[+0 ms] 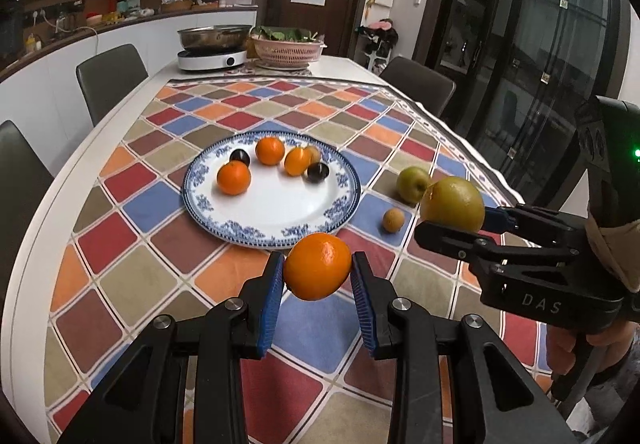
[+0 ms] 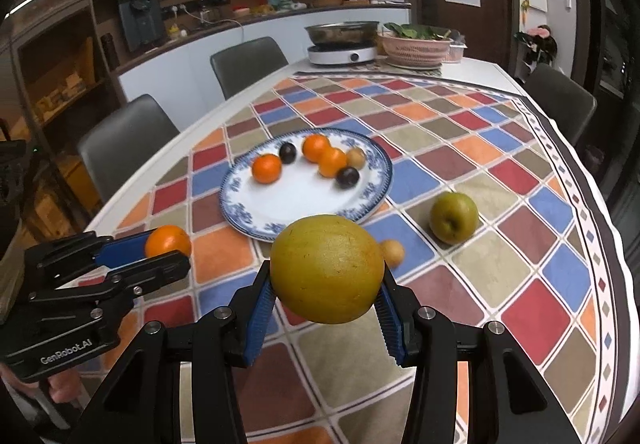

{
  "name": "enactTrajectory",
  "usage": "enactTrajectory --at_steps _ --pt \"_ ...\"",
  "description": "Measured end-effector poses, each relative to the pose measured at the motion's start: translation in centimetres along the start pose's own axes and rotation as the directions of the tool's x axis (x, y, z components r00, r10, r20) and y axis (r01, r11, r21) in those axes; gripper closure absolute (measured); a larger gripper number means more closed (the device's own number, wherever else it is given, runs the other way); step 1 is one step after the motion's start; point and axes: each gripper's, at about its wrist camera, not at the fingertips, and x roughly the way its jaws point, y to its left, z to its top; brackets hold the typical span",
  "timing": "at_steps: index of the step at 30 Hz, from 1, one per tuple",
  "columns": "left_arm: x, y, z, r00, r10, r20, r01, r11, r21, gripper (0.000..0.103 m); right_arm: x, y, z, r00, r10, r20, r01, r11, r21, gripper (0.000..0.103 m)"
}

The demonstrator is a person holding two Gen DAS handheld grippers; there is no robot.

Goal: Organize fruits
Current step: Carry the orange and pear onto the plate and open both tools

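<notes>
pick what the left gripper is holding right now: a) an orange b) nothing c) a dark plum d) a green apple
a: the left gripper has its blue pads pressed on both sides of an orange, lifted clear of the tablecloth just short of the plate.

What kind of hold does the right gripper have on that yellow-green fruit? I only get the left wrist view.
Observer: The right gripper has both blue pads pressed on the sides of the yellow-green fruit.
Operator: Is a fourth orange hiding on the plate?
Observer: No. The right wrist view shows a small tan fruit there, next to the oranges near the far rim of the plate.
</notes>
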Motion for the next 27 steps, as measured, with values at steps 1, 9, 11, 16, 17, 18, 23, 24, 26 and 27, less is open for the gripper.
enactTrajectory --at_steps 1,9,11,16,17,18,23,24,26,27 --pt "-0.1 0.1 0.2 1.000 -0.001 0.006 0.001 1.000 0.000 0.069 -0.1 0.1 0.2 1.000 0.003 0.002 -0.003 1.000 -0.001 0.055" --pt "-0.8 0.9 2.2 0.998 0.009 0.056 -0.010 1.000 0.014 0.069 -0.4 1.3 2.3 0.999 0.026 0.029 -0.025 0.999 -0.036 0.055" --pt "-0.8 1.3 2.8 0.997 0.012 0.070 -0.013 1.000 0.010 0.069 -0.4 1.6 3.0 0.999 0.030 0.039 -0.028 0.999 -0.046 0.055" --pt "-0.6 2.2 3.9 0.996 0.019 0.088 -0.020 1.000 0.006 0.069 -0.1 2.1 4.5 0.998 0.028 0.060 -0.024 0.997 -0.068 0.055" --pt "-0.4 2.4 4.1 0.996 0.020 0.089 -0.020 1.000 0.006 0.069 0.0 2.2 4.8 0.998 0.028 0.062 -0.023 0.997 -0.073 0.055" --pt "-0.3 2.5 4.3 0.996 0.022 0.091 -0.023 1.000 0.007 0.069 0.2 2.3 5.2 0.998 0.028 0.065 -0.023 0.997 -0.077 0.055" --pt "0.9 3.6 5.5 0.995 0.029 0.093 -0.029 1.000 0.006 0.069 1.4 2.4 6.4 0.998 0.030 0.064 -0.025 0.996 -0.089 0.055" --pt "1.2 3.8 5.6 0.995 0.029 0.092 -0.030 1.000 0.006 0.069 1.8 2.4 6.7 0.998 0.032 0.059 -0.026 0.996 -0.089 0.055" --pt "2.0 4.4 6.1 0.996 0.027 0.089 -0.027 1.000 0.002 0.069 2.5 2.5 7.1 0.998 0.035 0.052 -0.030 0.995 -0.090 0.055" --pt "2.3 4.5 6.2 0.996 0.027 0.087 -0.027 1.000 0.001 0.069 2.9 2.5 7.3 0.998 0.035 0.047 -0.031 0.995 -0.091 0.055"
